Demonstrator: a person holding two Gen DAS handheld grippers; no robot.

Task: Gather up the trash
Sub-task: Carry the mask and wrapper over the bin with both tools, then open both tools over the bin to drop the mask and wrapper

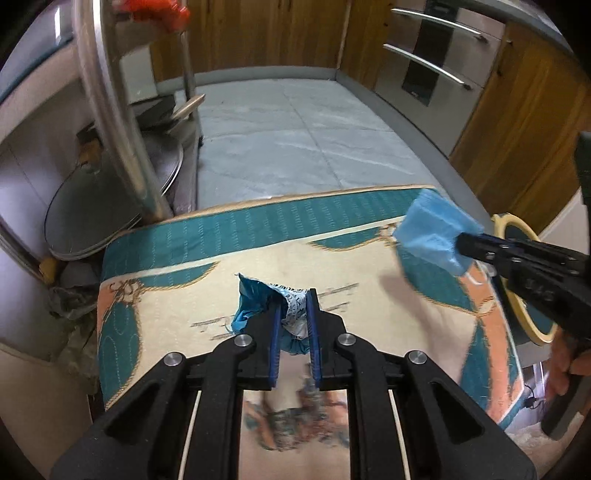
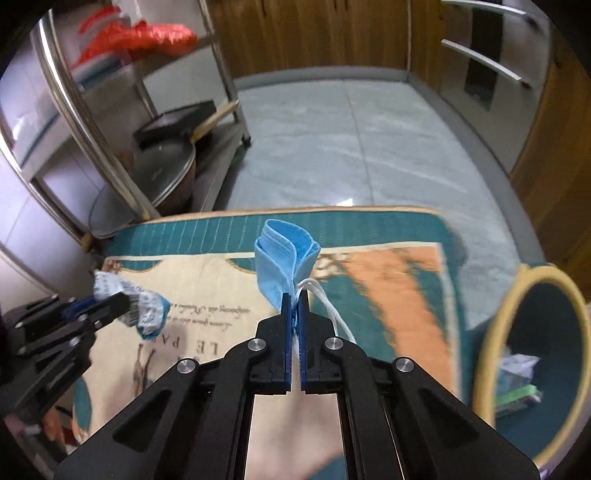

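Observation:
My left gripper [image 1: 292,301] is shut on a crumpled blue and white wrapper [image 1: 258,301] and holds it above the patterned mat [image 1: 369,317]. It also shows in the right wrist view [image 2: 114,301], with the wrapper [image 2: 147,308] at the left. My right gripper [image 2: 294,301] is shut on a folded blue face mask [image 2: 282,258] with white ear loops, held above the mat [image 2: 207,291]. In the left wrist view the right gripper [image 1: 463,245] holds the mask [image 1: 430,230] at the right. A teal bin with a yellow rim [image 2: 491,332] stands at the right, with trash inside.
A steel rack [image 2: 85,122] with pans and lids [image 2: 166,170] stands at the left; a red bag [image 2: 147,35] lies on its shelf. Grey tiled floor [image 1: 295,140] lies beyond the mat. Wooden cabinets [image 1: 517,140] and steel drawer handles [image 1: 424,62] line the back and right.

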